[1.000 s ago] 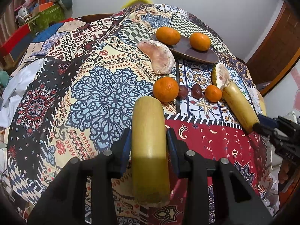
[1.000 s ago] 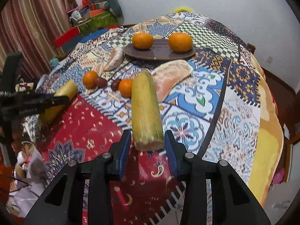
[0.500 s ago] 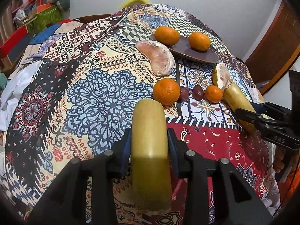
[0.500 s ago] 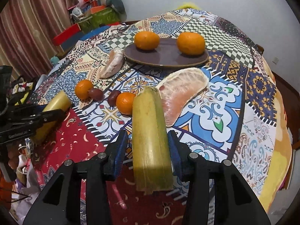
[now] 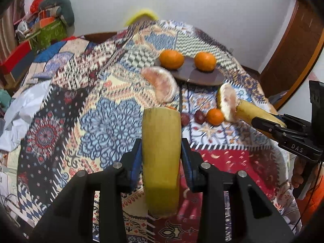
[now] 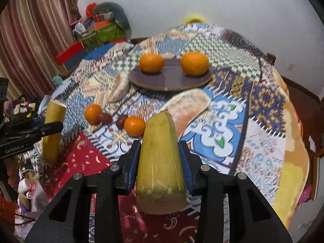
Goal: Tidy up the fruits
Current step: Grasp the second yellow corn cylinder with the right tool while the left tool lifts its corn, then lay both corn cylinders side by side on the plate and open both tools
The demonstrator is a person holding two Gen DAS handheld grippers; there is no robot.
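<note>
My left gripper (image 5: pixel 161 151) is shut on a yellow-green cane piece (image 5: pixel 161 158) and holds it above the patterned tablecloth. My right gripper (image 6: pixel 160 158) is shut on a second cane piece (image 6: pixel 160 162), also lifted; it shows at the right of the left wrist view (image 5: pixel 257 113). A dark plate (image 6: pixel 170 79) at the back carries two oranges (image 6: pixel 151 62) (image 6: pixel 194 63). Two pomelo wedges (image 6: pixel 188 107) (image 6: pixel 119 89) lie in front of the plate. Two small oranges (image 6: pixel 134 126) (image 6: pixel 92 113) and two dark red fruits (image 6: pixel 104 117) lie in a row mid-table.
The round table (image 6: pixel 263 121) is covered by a patchwork cloth that hangs over its edges. Boxes and bags (image 6: pixel 97 32) are piled by a curtain (image 6: pixel 30 40) at the back left. A wooden door (image 5: pixel 293 56) stands at the right.
Both grippers have lifted their cane pieces higher and tilted up, so more of the wall shows. The right gripper's cane now hangs clear of the cloth.
</note>
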